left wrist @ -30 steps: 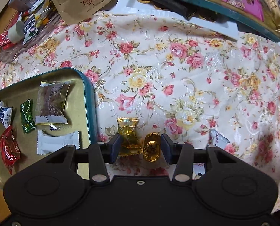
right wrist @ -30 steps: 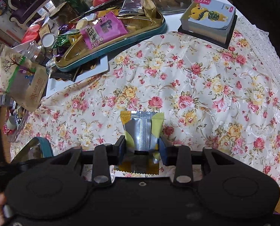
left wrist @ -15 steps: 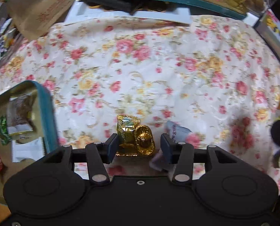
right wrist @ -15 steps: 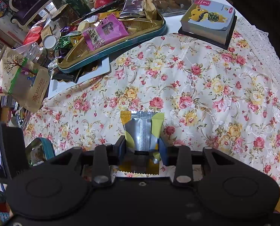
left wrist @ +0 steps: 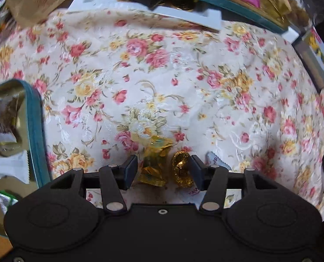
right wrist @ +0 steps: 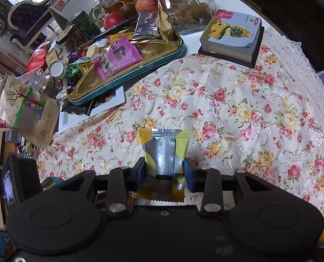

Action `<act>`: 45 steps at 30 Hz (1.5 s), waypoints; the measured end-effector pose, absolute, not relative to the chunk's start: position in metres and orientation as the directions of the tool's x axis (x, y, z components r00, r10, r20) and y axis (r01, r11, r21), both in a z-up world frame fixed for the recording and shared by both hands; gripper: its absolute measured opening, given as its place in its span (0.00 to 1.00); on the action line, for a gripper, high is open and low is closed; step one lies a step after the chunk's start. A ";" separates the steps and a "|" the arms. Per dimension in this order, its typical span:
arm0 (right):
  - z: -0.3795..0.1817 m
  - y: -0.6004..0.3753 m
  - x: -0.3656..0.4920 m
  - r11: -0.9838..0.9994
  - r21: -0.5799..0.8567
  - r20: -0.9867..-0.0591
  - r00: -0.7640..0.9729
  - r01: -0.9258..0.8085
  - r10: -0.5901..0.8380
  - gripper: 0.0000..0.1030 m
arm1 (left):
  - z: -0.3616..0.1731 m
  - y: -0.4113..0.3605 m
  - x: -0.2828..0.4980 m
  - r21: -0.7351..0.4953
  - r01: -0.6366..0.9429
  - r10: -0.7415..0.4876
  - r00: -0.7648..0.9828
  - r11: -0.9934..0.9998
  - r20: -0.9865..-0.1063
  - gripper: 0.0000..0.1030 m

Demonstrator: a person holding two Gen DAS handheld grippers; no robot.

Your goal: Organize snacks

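Note:
My left gripper (left wrist: 163, 168) is open over the floral tablecloth, its fingers on either side of two gold-wrapped candies: a crinkled gold wrapper (left wrist: 154, 163) and a round gold foil candy (left wrist: 182, 169). A blue-white sachet (left wrist: 217, 162) lies just right of the right finger. The gold tin tray with a teal rim (left wrist: 34, 131) is at the left and holds several wrapped snacks. My right gripper (right wrist: 164, 171) is shut on a silver and yellow snack packet (right wrist: 165, 150), held above the cloth.
A large teal-rimmed gold tray (right wrist: 127, 69) heaped with snacks sits at the back on a white board (left wrist: 183, 15). A small book (right wrist: 231, 35), a glass jar (right wrist: 183, 4), paper bags (right wrist: 24, 113) and fruit crowd the far side. The left gripper's body (right wrist: 20, 181) shows at the lower left.
My left gripper swung right and back, so the two gold candies sit between its fingers again and the tray slid toward the left edge. My right gripper holds its packet almost still.

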State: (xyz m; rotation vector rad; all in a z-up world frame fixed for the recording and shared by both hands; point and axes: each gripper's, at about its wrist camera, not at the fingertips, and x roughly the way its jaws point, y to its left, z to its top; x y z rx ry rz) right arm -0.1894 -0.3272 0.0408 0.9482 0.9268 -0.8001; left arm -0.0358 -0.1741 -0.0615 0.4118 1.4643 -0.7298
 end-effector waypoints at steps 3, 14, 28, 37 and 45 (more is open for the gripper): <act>0.040 -0.325 -0.189 0.381 0.315 -0.907 0.394 0.869 -0.149 0.38 | -0.062 -0.167 -0.022 -0.199 0.604 -0.206 -0.060 0.772 -0.977 0.54; 0.042 -0.325 -0.189 0.381 0.323 -0.904 0.401 0.866 -0.146 0.38 | -0.058 -0.154 -0.004 0.022 0.569 -0.065 0.131 0.822 -0.989 0.51; 0.038 -0.323 -0.186 0.393 0.316 -0.910 0.393 0.864 -0.134 0.38 | -0.047 -0.151 -0.027 -0.056 0.634 -0.117 0.055 0.771 -0.992 0.51; 0.037 -0.321 -0.185 0.409 0.313 -0.912 0.392 0.857 -0.124 0.38 | -0.056 -0.171 -0.039 -0.068 0.695 -0.134 0.041 0.716 -0.990 0.52; 0.038 -0.324 -0.188 0.402 0.322 -0.909 0.399 0.857 -0.123 0.38 | -0.068 -0.175 -0.048 -0.021 0.713 -0.098 0.066 0.701 -0.993 0.55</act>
